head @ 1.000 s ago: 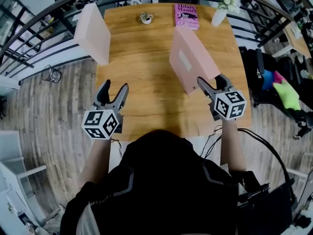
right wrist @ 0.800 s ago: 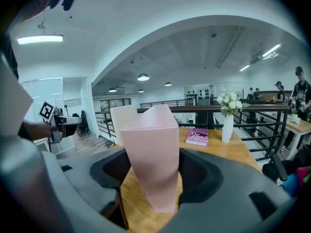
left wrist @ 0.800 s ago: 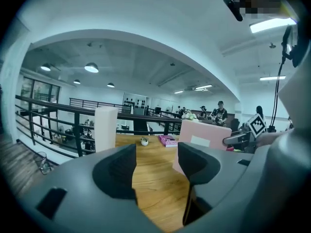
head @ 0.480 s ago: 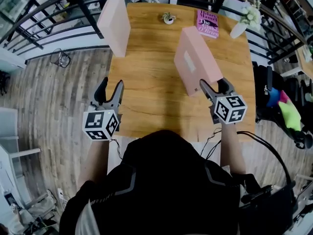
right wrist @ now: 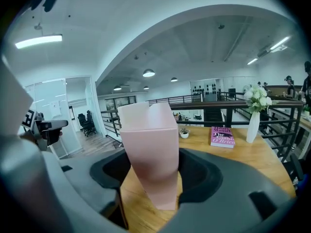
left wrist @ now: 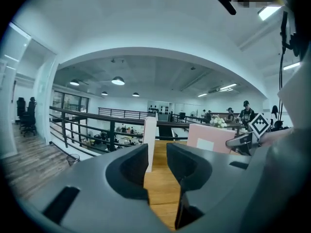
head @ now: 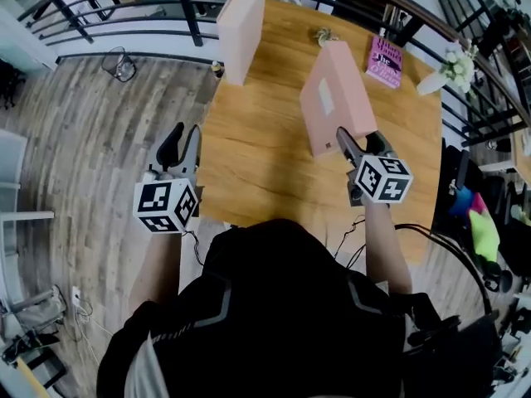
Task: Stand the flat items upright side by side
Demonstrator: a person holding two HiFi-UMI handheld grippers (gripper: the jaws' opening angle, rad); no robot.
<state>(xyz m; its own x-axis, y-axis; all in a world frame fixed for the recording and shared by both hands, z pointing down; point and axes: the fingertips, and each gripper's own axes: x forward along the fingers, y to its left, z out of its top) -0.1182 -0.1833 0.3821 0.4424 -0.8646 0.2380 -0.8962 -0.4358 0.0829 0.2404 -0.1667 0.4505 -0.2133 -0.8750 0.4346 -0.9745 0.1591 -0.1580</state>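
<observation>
Between right gripper [right wrist: 153, 178] jaws, pink box [right wrist: 148, 144], near corner hidden from above

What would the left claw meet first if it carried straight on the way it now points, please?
Probably the upright pink box standing at the far left corner of the table. The open left claw lines up with it, though depth is unclear.
</observation>
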